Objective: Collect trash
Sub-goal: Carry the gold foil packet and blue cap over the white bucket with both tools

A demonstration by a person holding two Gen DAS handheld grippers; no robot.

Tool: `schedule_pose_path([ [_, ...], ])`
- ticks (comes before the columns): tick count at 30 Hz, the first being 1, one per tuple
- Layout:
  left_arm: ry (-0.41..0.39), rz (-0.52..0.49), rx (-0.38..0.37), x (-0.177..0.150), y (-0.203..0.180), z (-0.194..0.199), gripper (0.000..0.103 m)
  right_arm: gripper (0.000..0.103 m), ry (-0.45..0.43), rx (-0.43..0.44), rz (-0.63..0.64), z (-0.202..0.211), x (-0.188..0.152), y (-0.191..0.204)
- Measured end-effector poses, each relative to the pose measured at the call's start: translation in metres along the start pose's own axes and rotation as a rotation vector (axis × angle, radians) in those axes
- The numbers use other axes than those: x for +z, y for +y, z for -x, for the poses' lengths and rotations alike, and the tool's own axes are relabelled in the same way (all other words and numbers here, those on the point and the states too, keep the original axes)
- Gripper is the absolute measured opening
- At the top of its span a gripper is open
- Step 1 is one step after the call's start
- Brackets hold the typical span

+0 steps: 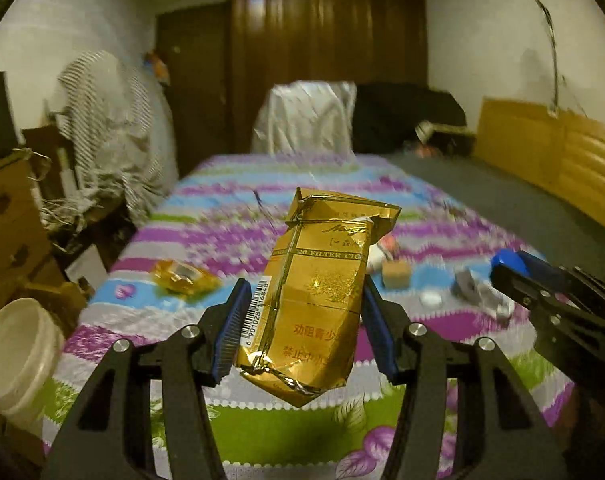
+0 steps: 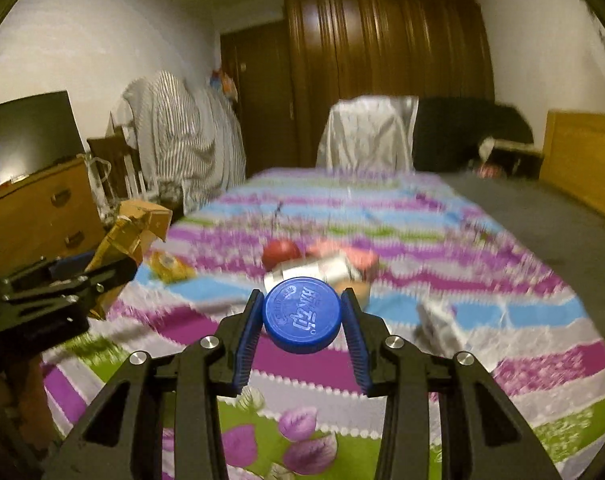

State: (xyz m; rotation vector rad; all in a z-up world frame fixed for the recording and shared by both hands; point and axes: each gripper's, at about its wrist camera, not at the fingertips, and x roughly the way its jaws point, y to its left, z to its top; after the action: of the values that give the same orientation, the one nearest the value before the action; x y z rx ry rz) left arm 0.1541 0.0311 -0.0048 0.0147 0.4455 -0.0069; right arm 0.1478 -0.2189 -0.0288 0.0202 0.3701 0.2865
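Over the bed: both grippers hang above the striped floral bedspread, each with a piece of trash already lifted clear of it.
Bucket: a pale plastic bucket stands off the bed's left edge, close beside the left gripper; it looks like the likely place for the trash, though nothing marks it as such.
Gold pack: a crumpled gold cigarette pack stands roughly upright and slightly tilted between the blue pads of the left gripper, whose jaws are clamped on its 2 sides.
Blue cap: a round blue bottle cap sits face-on to the right wrist camera, pinched at its rim by the right gripper, jaws closed on it.
Trash left on the bed: a gold wrapper near the left edge, a small brown box, crumpled silvery pieces, and a red round thing too blurred to name.
Step in hand: carrying, I judge; 2 items are picked, none released.
Next move: probably swing the left gripper over the bucket's mouth before opening, then bring the cap across; the thin pack may sag or slip if the grip loosens early.
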Motion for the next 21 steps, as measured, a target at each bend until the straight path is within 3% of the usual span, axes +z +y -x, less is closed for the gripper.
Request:
schedule_pose_path([
  [7,-0.114,0.007,0.048,0.005,-0.013,0.035,0.053,0.041,-0.113,-0.054,0.019,0.047,0.011,0.013],
  [21,-0.159,0.018,0.085,0.010,-0.011,0.054,0.053,0.041,-0.145,-0.055,0.043,0.065,0.019,0.033],
])
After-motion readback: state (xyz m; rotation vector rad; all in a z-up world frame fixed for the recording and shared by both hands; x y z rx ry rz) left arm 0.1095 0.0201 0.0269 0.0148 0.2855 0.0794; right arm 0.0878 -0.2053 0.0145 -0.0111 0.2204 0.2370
